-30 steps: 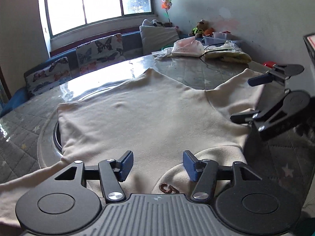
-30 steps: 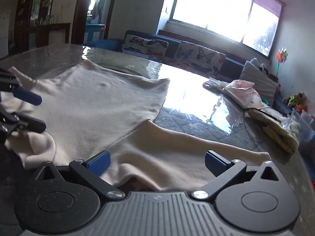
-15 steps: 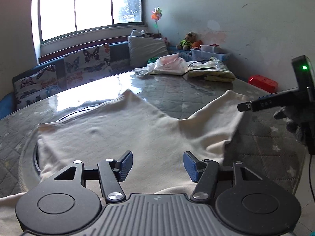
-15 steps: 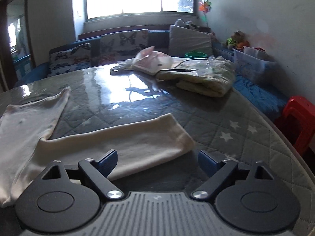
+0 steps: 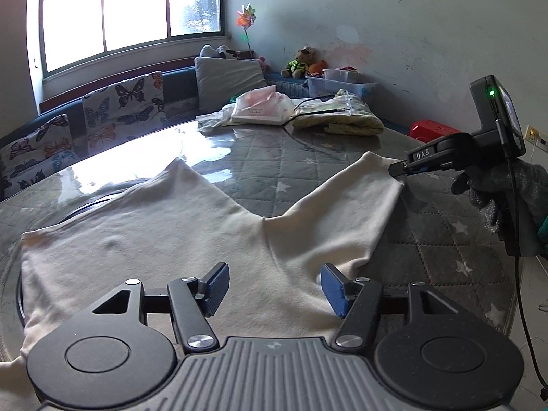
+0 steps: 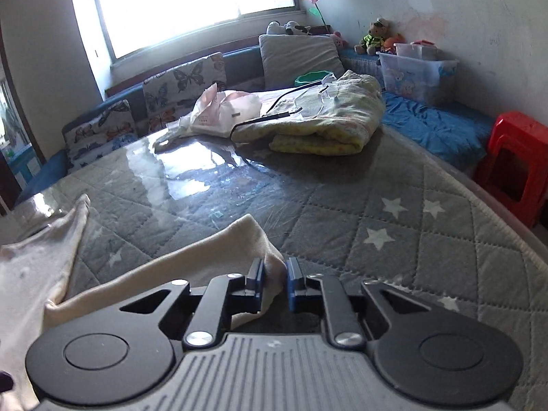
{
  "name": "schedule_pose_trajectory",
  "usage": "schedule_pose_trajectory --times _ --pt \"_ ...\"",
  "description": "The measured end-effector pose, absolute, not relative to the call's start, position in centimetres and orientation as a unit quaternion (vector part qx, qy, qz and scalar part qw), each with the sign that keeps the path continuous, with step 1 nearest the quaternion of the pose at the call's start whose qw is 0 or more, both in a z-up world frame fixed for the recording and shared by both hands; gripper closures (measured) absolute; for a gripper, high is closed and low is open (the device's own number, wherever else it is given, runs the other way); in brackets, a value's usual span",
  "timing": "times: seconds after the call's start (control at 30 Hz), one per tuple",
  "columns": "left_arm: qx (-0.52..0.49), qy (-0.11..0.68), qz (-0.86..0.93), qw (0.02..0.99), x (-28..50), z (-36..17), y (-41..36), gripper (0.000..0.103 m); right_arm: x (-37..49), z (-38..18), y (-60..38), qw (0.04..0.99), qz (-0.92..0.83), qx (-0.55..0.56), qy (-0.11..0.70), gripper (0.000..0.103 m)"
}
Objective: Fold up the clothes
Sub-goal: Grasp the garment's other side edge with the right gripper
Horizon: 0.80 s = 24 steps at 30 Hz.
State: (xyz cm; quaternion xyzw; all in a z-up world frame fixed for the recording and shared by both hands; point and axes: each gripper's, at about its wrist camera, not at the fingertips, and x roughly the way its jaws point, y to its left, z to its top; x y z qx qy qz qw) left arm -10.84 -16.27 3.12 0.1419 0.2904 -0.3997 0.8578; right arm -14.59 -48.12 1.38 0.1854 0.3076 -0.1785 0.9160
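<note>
my right gripper [image 6: 275, 275] is pinched closed on the cuff of a cream sweatshirt [image 5: 164, 236] that lies spread flat on the quilted grey table [image 5: 428, 239], while my left gripper [image 5: 274, 289] hovers with its jaws apart above the sweatshirt's body, holding nothing.

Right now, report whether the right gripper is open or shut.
Shut: the right gripper pinches the cream sleeve's cuff between its blue pads.
</note>
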Motion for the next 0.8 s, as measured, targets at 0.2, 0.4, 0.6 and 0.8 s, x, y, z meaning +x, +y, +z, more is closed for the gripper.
schedule_pose_trajectory --times 0.2,0.4,0.6,0.8 --pt "0.147 0.297 -0.425 0.842 -10.8 2.3 -18.0 0.04 -15.4 4.1 -49.1 0.926 -0.156 0.226 0.26 0.095" --pt "0.148 0.301 -0.445 0.831 -11.0 1.2 -19.7 0.037 -15.2 7.4 -49.0 0.938 -0.133 0.226 0.227 0.099" --pt "0.135 0.309 -0.452 0.826 -10.7 0.9 -20.4 0.034 -15.0 8.7 -47.9 0.944 -0.113 0.219 0.218 0.101" --pt "0.114 0.295 -0.44 0.841 -10.5 2.4 -18.5 0.03 -14.9 6.9 -47.6 0.933 -0.154 0.197 0.259 0.075"
